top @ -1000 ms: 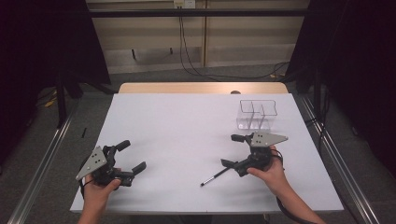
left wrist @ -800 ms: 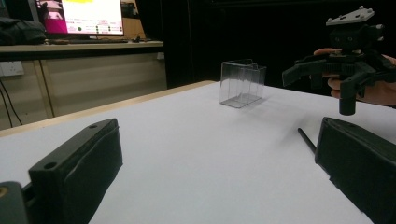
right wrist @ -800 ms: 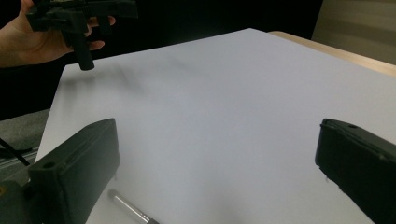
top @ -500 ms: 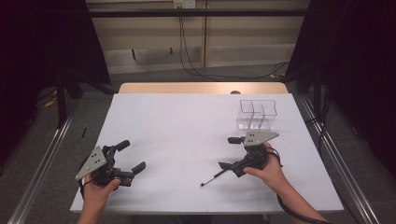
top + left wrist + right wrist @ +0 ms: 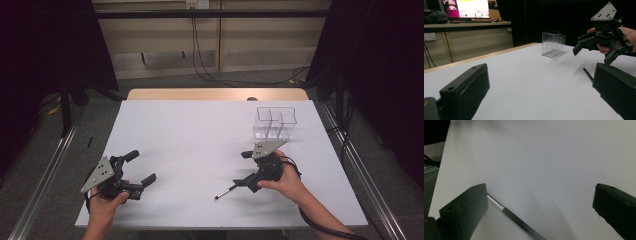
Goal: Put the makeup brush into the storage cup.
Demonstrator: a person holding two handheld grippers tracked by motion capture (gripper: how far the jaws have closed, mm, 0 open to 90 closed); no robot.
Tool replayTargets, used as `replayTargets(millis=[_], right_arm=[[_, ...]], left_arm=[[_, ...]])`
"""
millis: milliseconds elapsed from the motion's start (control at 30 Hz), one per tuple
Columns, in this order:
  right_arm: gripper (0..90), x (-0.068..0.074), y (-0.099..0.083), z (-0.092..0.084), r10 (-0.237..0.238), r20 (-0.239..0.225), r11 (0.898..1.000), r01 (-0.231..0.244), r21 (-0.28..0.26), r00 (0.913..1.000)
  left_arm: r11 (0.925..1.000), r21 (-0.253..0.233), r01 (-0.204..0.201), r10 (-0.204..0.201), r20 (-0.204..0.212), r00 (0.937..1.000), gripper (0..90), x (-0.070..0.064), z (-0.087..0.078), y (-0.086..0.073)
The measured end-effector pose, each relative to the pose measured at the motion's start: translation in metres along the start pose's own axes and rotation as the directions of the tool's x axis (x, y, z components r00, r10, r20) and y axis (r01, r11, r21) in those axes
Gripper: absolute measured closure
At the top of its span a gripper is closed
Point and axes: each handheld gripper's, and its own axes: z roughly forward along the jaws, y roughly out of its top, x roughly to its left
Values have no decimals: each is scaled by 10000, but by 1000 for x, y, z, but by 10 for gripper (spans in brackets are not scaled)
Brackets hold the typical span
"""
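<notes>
Right gripper over pen, not yet gripped

Currently right gripper (image 5: 243,170) hovers low over the white table (image 5: 200,135), jaws spread wide, nothing between them. Pen (image 5: 226,191), thin and dark with a silver tip, lies flat on the table just below and left of that gripper in the high view. Its long axis runs diagonally: silver tip toward the near-left edge, dark end back under the gripper. In the right gripper view the pen (image 5: 514,218) runs from beside the left jaw down toward bottom centre, so it sits off to the left side of the gap rather than centred, and crosses at a slant. Judgement: gripper needs to shift toward the pen and turn so the jaws close across the shaft, not along it.

Left gripper (image 5: 135,167) rests near the table's near-left corner, jaws also spread, empty, well apart from the pen. Right hand is clearly nearer.

Clear compartment box (image 5: 274,122) stands upright behind the right gripper, toward the far right; likely drop-off, cannot confirm.
</notes>
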Motion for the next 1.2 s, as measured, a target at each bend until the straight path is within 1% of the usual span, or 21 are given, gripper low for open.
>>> replayTargets(millis=[33, 67, 100, 233, 267, 300, 400, 433, 533, 567, 667, 700, 767, 833, 867, 1000, 1100, 1133, 1167, 1200], right_arm=[[0, 0, 0, 1, -39, -13, 9998, 40, 192, 10000], [0, 0, 0, 1, -39, -13, 9998, 40, 192, 10000], [0, 0, 0, 2, -87, -10, 9994, 88, 346, 10000], [0, -1, 0, 3, -91, -21, 9978, 92, 660, 10000], [0, -1, 0, 3, -91, -21, 9978, 92, 660, 10000], [0, -1, 0, 3, -96, -51, 9972, 99, 742, 9999], [3, -1, 1, 3, -111, -15, 9946, 112, 1029, 9999], [3, -2, 1, 4, -117, -79, 9927, 125, 1203, 9999], [3, -2, 2, 4, -116, -108, 9911, 129, 1328, 9999], [5, -2, 2, 4, -105, -96, 9882, 118, 1526, 9999], [5, -3, 2, 5, -87, -153, 9860, 111, 1665, 9998], [7, -3, 3, 4, -161, -175, 9826, 191, 1848, 9997], [8, -3, 4, 4, -245, -183, 9805, 276, 1945, 9995], [8, -3, 5, 4, -170, -216, 9786, 211, 2046, 9996], [8, -3, 6, 4, -253, -251, 9769, 300, 2115, 9994], [12, -4, 8, 4, -416, -213, 9687, 456, 2440, 9989], [17, -4, 9, 4, -468, -240, 9599, 516, 2755, 9986], [17, -4, 9, 4, -468, -240, 9599, 516, 2755, 9986], [20, -4, 10, 5, -508, -273, 9541, 566, 2942, 9983], [20, -4, 10, 5, -508, -273, 9541, 566, 2942, 9983]], left_arm=[[10000, 28, -14, 14, 19, 10000, 7, 0, 0, 0], [10000, 28, -14, 14, 19, 10000, 7, 0, 0, 0], [10000, 34, 57, -58, 24, 10000, 7, 0, 0, 0], [10000, 34, 62, -62, 33, 10000, 7, -1, 1, 0], [10000, 34, 62, -62, 33, 10000, 7, -1, 1, 0], [10000, 78, 12, -12, 40, 10000, 7, 0, 0, 0], [10000, 78, 10, -10, 38, 10000, 7, 0, 0, 0], [10000, 79, 12, -12, 35, 10000, 7, 0, 0, 0], [10000, 85, 24, -24, 41, 10000, 7, 0, 1, 0], [9999, 100, 10, -10, 44, 10000, 7, 0, 1, -1], [9999, 117, -4, 3, 47, 10000, 7, -1, 1, 0], [9999, 127, -21, 20, 73, 10000, 8, -1, 1, 0], [9999, 142, -32, 31, 81, 10000, 8, -1, 2, 0], [9999, 142, -29, 27, 92, 10000, 8, -1, 2, -1], [9999, 143, -24, 23, 95, 10000, 8, -1, 2, -1], [9998, 188, -14, 13, 63, 10000, 10, -1, 3, -1], [9999, 158, 6, -8, 83, 10000, 10, -2, 3, -1], [9999, 158, 6, -8, 83, 10000, 10, -2, 3, -1], [9998, 180, -24, 22, 97, 10000, 10, -1, 3, -1], [9998, 180, -24, 22, 97, 10000, 10, -1, 3, -1]])
